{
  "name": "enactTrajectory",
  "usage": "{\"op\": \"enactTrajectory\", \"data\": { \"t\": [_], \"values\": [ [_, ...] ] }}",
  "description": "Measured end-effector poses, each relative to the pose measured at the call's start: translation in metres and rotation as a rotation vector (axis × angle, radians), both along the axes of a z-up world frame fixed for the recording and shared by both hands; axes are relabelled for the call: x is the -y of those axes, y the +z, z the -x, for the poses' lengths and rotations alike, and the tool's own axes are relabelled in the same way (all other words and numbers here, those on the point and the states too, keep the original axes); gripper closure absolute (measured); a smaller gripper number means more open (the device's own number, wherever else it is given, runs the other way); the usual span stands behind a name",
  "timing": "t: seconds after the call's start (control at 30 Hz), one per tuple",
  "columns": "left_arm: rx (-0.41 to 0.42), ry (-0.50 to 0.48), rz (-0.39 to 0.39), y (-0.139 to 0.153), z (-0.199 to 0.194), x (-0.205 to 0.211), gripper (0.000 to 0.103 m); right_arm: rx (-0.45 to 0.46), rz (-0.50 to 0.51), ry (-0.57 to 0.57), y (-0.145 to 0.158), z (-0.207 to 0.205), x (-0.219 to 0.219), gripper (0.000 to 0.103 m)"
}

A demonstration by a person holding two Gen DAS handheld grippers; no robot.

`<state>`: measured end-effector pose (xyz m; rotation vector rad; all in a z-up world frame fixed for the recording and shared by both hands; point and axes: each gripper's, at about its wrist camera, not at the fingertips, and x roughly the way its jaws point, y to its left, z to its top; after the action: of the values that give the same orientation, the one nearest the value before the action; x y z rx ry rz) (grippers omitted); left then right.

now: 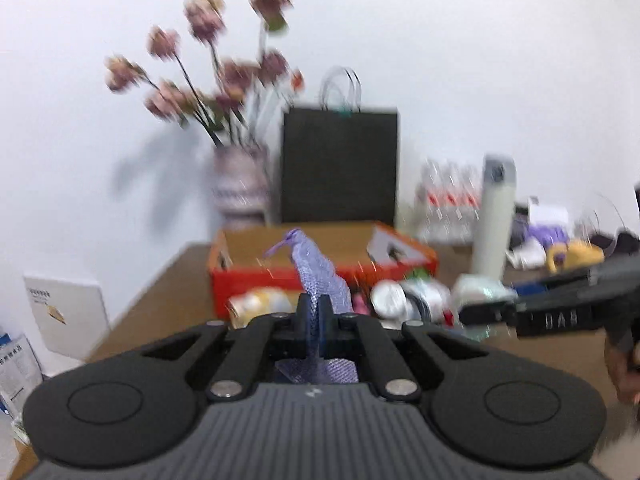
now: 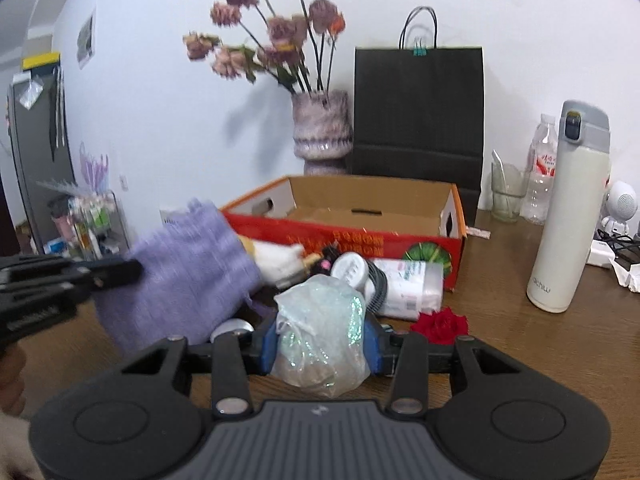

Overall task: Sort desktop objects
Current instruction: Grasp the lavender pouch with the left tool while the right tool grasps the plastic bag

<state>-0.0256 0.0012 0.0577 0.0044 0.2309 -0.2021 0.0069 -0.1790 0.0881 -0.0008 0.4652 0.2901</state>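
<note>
My left gripper [image 1: 314, 312] is shut on a purple knitted pouch [image 1: 320, 276] and holds it above the table, in front of the red cardboard box [image 1: 280, 280]. In the right wrist view the pouch [image 2: 184, 264] hangs from the left gripper [image 2: 120, 272] at the left. My right gripper [image 2: 320, 340] is shut on a clear glittery plastic bag [image 2: 324, 320] just above the table. The red box [image 2: 360, 236] is open and looks empty. In front of it lie a white bottle [image 2: 400, 284], a white cloth item [image 2: 276, 260] and a red fabric rose [image 2: 440, 324].
A white thermos [image 2: 568, 208] stands on the right of the wooden table [image 2: 540, 352]. A vase of dried flowers [image 2: 320, 132], a black paper bag [image 2: 416, 108], a glass [image 2: 508, 192] and a water bottle [image 2: 542, 168] stand behind the box.
</note>
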Motion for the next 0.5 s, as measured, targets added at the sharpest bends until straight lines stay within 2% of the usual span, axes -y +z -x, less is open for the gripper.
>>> {"op": "enactTrajectory", "data": {
  "t": [0.07, 0.23, 0.33, 0.5],
  "values": [
    [0.023, -0.007, 0.029, 0.012, -0.004, -0.004, 0.099, 0.032, -0.005, -0.008, 0.009, 0.002, -0.004, 0.062],
    [0.021, -0.006, 0.035, 0.025, -0.041, 0.002, 0.099, 0.096, -0.032, -0.057, 0.029, -0.008, -0.008, 0.062],
    [0.015, 0.002, 0.030, 0.029, -0.068, 0.006, 0.099, 0.103, -0.032, -0.113, 0.036, -0.026, -0.009, 0.062],
    [0.023, 0.005, 0.033, 0.047, -0.103, 0.004, 0.099, 0.088, -0.008, -0.139, 0.049, -0.065, -0.007, 0.062]
  ]
}}
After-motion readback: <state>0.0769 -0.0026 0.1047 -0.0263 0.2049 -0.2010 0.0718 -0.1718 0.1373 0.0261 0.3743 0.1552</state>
